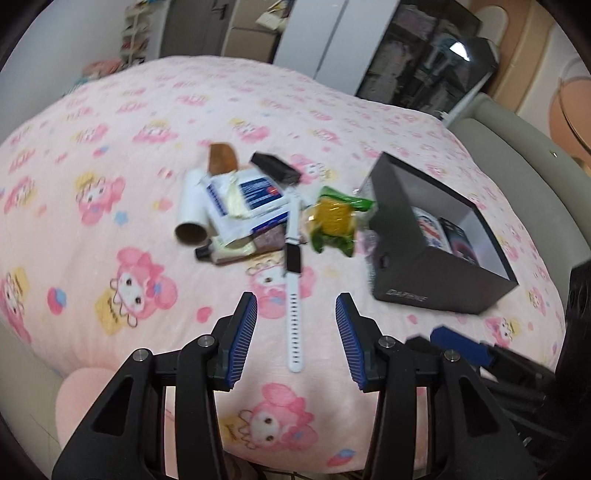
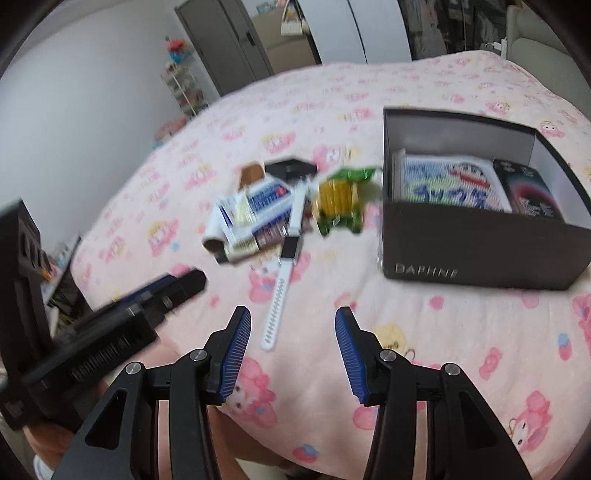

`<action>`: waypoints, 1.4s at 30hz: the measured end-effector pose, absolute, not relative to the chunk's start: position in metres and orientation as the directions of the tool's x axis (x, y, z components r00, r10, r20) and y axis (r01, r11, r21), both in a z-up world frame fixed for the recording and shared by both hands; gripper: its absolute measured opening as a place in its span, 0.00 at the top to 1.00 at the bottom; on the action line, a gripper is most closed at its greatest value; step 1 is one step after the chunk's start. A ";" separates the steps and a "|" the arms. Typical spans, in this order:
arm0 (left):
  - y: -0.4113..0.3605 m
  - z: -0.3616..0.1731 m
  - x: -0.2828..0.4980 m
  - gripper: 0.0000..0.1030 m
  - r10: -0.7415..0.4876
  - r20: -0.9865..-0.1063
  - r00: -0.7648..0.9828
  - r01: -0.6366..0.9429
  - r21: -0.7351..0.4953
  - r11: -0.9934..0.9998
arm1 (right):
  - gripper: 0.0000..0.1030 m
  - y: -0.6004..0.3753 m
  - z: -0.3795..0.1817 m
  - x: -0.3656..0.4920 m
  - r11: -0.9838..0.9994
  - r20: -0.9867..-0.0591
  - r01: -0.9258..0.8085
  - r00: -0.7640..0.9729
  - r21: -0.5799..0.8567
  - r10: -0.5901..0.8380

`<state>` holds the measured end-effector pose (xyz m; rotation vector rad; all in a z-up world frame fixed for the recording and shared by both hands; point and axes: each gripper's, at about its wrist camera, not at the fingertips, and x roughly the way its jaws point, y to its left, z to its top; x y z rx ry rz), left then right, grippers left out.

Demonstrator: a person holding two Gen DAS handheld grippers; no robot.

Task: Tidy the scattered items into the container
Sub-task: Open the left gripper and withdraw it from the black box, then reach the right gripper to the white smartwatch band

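Observation:
A heap of small items lies mid-bed: a cardboard tube (image 1: 191, 208), a blue-and-white packet (image 1: 251, 201), a black case (image 1: 275, 167), a green-and-yellow corn snack bag (image 1: 334, 221) and a white-strapped watch (image 1: 294, 291). To the right stands a dark open box (image 1: 439, 284) holding a printed package (image 2: 448, 182) and a dark carton (image 2: 528, 192). My left gripper (image 1: 296, 308) hangs open over the watch strap with nothing between its fingers. My right gripper (image 2: 293, 319) is open too, empty, just right of the watch's strap (image 2: 275, 310). The left gripper (image 2: 173, 286) shows blurred in the right wrist view.
The bed wears a pink cartoon-print blanket (image 1: 129, 147). A grey padded bed frame (image 1: 517, 155) runs along the right side. Wardrobes (image 1: 325, 33) and a dark cabinet (image 1: 424, 59) stand beyond the bed. A shelf rack (image 2: 183, 85) is against the left wall.

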<state>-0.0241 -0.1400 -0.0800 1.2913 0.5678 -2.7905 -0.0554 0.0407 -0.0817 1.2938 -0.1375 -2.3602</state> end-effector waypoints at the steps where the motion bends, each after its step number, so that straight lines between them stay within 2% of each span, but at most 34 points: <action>1: -0.145 -0.086 -0.025 0.56 0.130 -0.739 -0.661 0.182 -0.326 -0.928 | 0.58 0.038 -0.087 -0.057 -0.898 -0.787 0.333 -0.451 0.289 -0.421; 4: -0.160 -0.102 -0.027 0.58 0.088 -0.723 -0.685 0.248 -0.346 -0.905 | 0.58 0.030 -0.102 -0.062 -0.894 -0.807 0.341 -0.415 0.289 -0.419; 10: -0.171 -0.142 -0.034 0.61 0.182 -0.716 -0.674 0.235 -0.441 -0.866 | 0.58 0.003 -0.141 -0.083 -0.885 -0.844 0.351 -0.330 0.306 -0.423; 12: -0.172 -0.151 -0.037 0.74 0.190 -0.723 -0.664 0.242 -0.448 -0.861 | 0.58 -0.007 -0.152 -0.090 -0.886 -0.856 0.357 -0.313 0.296 -0.412; 13: -0.174 -0.155 -0.038 0.76 0.186 -0.729 -0.659 0.252 -0.447 -0.859 | 0.57 -0.012 -0.158 -0.094 -0.886 -0.863 0.361 -0.303 0.289 -0.405; 16: -0.178 -0.164 -0.042 0.76 0.178 -0.744 -0.644 0.280 -0.445 -0.850 | 0.57 -0.025 -0.176 -0.099 -0.876 -0.870 0.381 -0.273 0.295 -0.411; 20: -0.184 -0.172 -0.046 0.76 0.235 -0.732 -0.639 0.279 -0.505 -0.817 | 0.58 -0.036 -0.188 -0.100 -0.872 -0.878 0.405 -0.265 0.274 -0.399; 24: -0.181 -0.177 -0.049 0.76 0.285 -0.724 -0.628 0.260 -0.541 -0.800 | 0.84 -0.038 -0.186 -0.096 -0.858 -0.869 0.444 -0.281 0.260 -0.408; 27: -0.175 -0.176 -0.049 0.76 0.306 -0.718 -0.625 0.233 -0.546 -0.805 | 0.87 -0.022 -0.185 -0.095 -0.861 -0.851 0.397 -0.279 0.319 -0.444; 34: -0.144 -0.174 -0.053 0.76 0.377 -0.714 -0.590 0.120 -0.539 -0.834 | 0.89 0.014 -0.173 -0.087 -0.878 -0.842 0.342 -0.311 0.334 -0.441; 42: -0.120 -0.174 -0.056 0.76 0.411 -0.726 -0.551 0.050 -0.520 -0.853 | 0.89 0.064 -0.163 -0.076 -0.913 -0.858 0.295 -0.348 0.283 -0.378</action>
